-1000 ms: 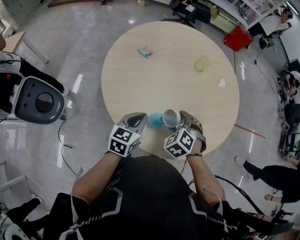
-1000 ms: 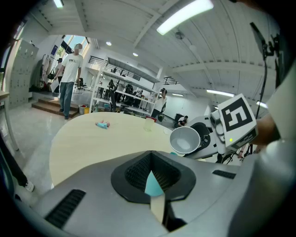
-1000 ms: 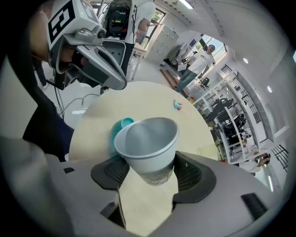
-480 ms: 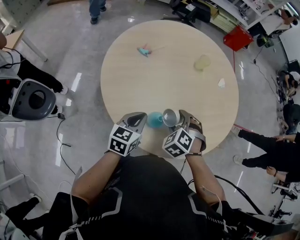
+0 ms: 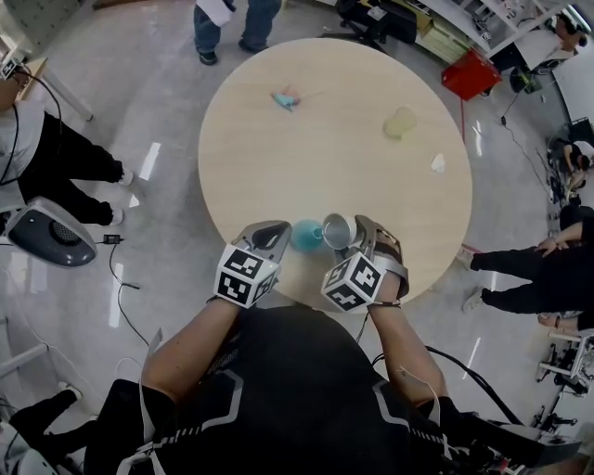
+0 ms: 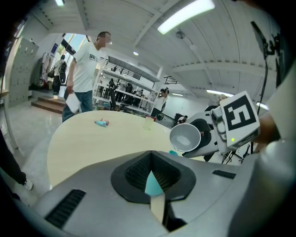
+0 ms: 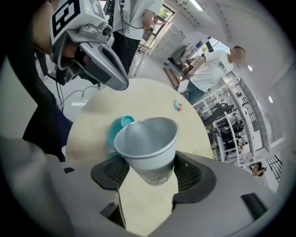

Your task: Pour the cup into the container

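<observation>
Pouring over the round table (image 5: 334, 139) calls, I judge, for the right gripper (image 5: 353, 237) to keep its wide clamp firm. The left gripper (image 5: 272, 237), jaws together, should stay clear of the stream beside the teal container (image 5: 304, 237) near the front edge, while the tilted white paper cup (image 5: 337, 229) the right one holds rolls slowly, lip above that opening. Compared with a second ago, grippers, container and cup sit unchanged; only a bystander (image 5: 227, 23) has walked up at the far side.

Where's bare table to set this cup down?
Bare: the table's middle, bordered by the toy, the pale cup, the white scrap and the teal container. Crowded: the near edge, with the left gripper, the right gripper and its paper cup.
</observation>
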Demonstrator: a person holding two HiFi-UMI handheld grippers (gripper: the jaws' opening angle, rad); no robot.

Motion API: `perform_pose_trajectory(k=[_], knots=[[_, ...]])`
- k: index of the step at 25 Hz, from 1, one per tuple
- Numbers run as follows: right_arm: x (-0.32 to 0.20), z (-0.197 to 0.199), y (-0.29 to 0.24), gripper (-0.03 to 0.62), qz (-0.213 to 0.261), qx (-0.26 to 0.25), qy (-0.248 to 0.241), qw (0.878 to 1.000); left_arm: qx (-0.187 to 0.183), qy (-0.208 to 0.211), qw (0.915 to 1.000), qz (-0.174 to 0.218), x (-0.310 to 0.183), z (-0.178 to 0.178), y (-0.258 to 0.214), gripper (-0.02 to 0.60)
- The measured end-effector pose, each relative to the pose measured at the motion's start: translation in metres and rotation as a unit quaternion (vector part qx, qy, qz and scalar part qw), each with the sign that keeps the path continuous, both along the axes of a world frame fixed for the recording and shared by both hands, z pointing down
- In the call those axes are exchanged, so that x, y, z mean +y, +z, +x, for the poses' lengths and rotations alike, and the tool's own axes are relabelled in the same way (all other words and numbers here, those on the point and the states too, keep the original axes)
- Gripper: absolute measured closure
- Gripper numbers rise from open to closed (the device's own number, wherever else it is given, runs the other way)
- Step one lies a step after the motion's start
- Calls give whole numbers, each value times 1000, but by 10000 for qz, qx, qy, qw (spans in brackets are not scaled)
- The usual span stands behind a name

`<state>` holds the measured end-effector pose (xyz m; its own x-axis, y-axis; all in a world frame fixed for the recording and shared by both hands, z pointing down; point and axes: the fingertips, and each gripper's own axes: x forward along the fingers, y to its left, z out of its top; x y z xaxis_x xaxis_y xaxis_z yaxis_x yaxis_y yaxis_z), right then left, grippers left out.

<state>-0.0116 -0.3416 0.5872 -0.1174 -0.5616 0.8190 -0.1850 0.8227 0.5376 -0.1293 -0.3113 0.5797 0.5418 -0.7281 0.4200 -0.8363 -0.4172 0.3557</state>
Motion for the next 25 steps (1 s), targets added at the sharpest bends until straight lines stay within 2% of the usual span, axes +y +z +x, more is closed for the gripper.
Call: perform_pose_trajectory(k=[25], knots=[[2,-4,-10,289,117,161,-171,9997,-2,23,10000,42,1,-2,-4,580]])
